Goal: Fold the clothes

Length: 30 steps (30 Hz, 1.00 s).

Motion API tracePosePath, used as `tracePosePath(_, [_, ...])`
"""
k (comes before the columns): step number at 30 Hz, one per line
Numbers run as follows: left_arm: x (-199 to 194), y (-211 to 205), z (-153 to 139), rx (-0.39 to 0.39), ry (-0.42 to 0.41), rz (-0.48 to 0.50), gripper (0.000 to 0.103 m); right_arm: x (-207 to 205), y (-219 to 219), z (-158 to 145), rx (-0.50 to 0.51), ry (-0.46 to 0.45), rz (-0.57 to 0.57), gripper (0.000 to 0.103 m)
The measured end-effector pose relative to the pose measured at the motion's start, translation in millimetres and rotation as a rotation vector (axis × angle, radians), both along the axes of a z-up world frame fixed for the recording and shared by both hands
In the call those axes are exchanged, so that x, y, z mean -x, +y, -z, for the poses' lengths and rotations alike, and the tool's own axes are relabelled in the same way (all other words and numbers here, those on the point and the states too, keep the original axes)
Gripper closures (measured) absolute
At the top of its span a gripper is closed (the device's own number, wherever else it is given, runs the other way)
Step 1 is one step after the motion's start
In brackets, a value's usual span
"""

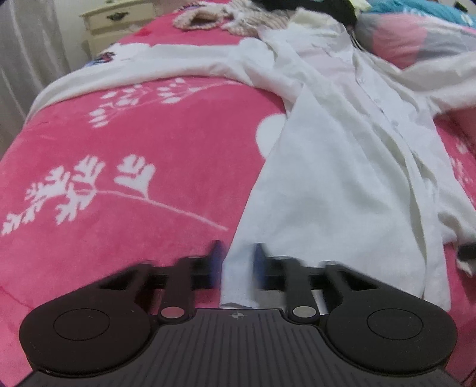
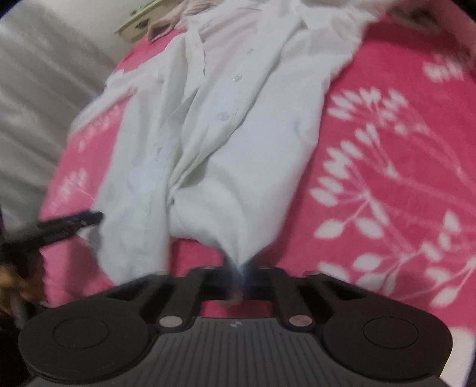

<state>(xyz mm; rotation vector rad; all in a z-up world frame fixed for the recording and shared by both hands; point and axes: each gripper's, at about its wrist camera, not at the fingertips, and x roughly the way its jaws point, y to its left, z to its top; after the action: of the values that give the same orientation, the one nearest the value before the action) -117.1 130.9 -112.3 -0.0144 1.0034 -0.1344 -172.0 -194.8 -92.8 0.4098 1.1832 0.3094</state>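
Note:
A white button-up shirt [image 1: 342,166] lies lengthwise on a pink flowered blanket [image 1: 134,232], collar at the far end and one sleeve stretched out to the left. My left gripper [image 1: 236,262] has its blue pads [image 1: 215,259] closed in on the shirt's near hem corner, with bunched cloth filling the gap. In the right wrist view the shirt [image 2: 226,148] runs away from me, placket and buttons up. My right gripper [image 2: 239,268] is shut on the other hem corner, which narrows to a point between its fingers. The left gripper's fingers [image 2: 89,217] show at the shirt's left edge.
A pile of knitted and dark clothes [image 1: 253,18] and a patterned pillow [image 1: 416,38] sit at the far end of the bed. A cream nightstand [image 1: 119,20] stands beyond the bed's left corner. Grey curtain fabric [image 2: 38,89] hangs at the left.

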Motion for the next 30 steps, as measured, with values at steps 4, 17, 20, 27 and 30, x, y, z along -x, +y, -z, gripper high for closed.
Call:
tracePosePath(4, [0,26,-15,0.126,0.011,-0.116,0.103,11,-28,-40,0.031,-0.024,-0.035,0.100])
tracePosePath(17, [1,77,-16,0.287,0.150,-0.284,0.103,8,-102,-71,0.332,0.130,0.005,0.099])
tracePosePath(20, [1,75,-10,0.261,0.166,-0.277,0.103,2,-101,-69,0.546,0.121,0.030,0.077])
tracePosePath(27, [1,77,-3,0.270,0.190,-0.276,0.103,29,-60,-95,0.634,-0.196,-0.048,0.061])
tracePosePath(30, [0,78,-2,0.272,0.196,-0.274,0.103,55,4,-88,0.529,-0.333,-0.390,0.061])
